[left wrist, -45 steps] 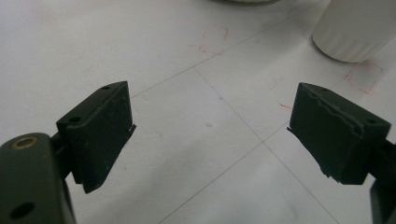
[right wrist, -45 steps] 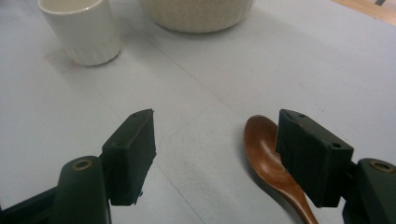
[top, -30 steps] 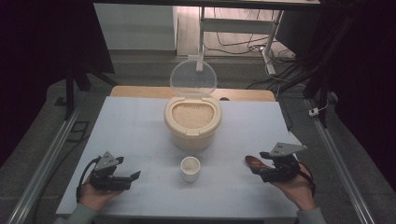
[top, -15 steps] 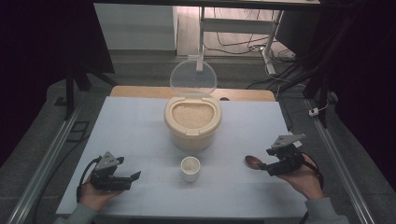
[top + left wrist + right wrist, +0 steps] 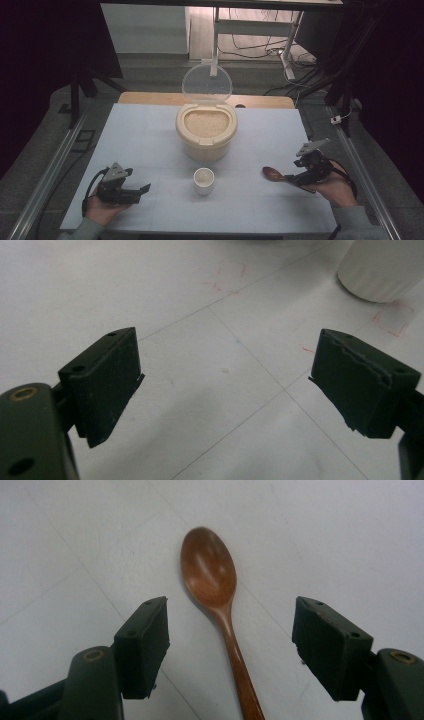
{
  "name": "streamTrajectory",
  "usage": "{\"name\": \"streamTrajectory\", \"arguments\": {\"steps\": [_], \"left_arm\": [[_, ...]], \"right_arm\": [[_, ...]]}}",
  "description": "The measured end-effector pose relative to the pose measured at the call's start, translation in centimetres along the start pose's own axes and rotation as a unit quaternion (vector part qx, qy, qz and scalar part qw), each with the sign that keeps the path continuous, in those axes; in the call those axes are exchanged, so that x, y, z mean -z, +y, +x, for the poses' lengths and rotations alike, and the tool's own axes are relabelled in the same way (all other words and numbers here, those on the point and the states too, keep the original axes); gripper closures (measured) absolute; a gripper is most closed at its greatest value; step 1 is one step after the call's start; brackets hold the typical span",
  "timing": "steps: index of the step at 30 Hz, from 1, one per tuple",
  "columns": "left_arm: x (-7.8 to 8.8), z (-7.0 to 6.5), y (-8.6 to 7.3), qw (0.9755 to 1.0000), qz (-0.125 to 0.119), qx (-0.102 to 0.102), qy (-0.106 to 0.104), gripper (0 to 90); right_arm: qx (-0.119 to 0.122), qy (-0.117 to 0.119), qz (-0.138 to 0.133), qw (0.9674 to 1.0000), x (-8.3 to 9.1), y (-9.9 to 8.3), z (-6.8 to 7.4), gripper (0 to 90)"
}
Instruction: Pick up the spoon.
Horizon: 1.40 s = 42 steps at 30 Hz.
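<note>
Jaws spread on left gripper (image 5: 142, 191), bare counter (image 5: 150, 140) between; faint red pen marks, unreadable. White cup (image 5: 204, 180) mid-counter, open room around. Right gripper (image 5: 230, 645) jaws spread astride wooden spoon (image 5: 212, 580), untouched, near right edge.

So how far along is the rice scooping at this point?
Early. Done: the rice container has its lid up. In hand: the right gripper, jaws open, straddles the wooden spoon lying on the table. Left: gripping it and presumably scooping toward the small cup. The left gripper waits open.
</note>
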<state>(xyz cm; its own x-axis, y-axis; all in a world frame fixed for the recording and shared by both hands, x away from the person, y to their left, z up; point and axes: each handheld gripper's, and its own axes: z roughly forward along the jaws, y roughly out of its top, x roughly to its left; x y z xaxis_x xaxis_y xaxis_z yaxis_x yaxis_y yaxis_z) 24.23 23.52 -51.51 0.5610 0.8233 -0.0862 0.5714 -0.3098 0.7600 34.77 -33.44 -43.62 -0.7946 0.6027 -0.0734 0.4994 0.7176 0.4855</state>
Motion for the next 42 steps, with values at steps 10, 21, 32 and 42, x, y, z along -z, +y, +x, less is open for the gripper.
{"name": "streamTrajectory", "arguments": {"steps": [10, 21, 32, 42], "left_arm": [[0.0, 0.0, 0.0, 1.0000, 0.001, -0.003, 0.000, 12.5], [-0.1, 0.0, 0.0, 1.0000, 0.003, -0.003, -0.001, 12.5], [-0.3, -0.1, 0.0, 1.0000, 0.007, -0.005, 0.001, 12.4], [-0.4, 0.0, -0.1, 0.9999, 0.010, -0.005, 0.000, 12.4]], "right_arm": [[0.011, 0.010, 0.052, 0.9986, -0.8, -0.2, -0.4, 33.0], [0.003, 0.008, 0.109, 0.9940, -2.0, -2.0, -1.6, 38.9], [0.012, 0.010, 0.147, 0.9890, -2.7, -3.8, -2.2, 51.6], [0.028, 0.036, 0.172, 0.9840, -3.6, -3.1, -2.1, 70.0]]}}
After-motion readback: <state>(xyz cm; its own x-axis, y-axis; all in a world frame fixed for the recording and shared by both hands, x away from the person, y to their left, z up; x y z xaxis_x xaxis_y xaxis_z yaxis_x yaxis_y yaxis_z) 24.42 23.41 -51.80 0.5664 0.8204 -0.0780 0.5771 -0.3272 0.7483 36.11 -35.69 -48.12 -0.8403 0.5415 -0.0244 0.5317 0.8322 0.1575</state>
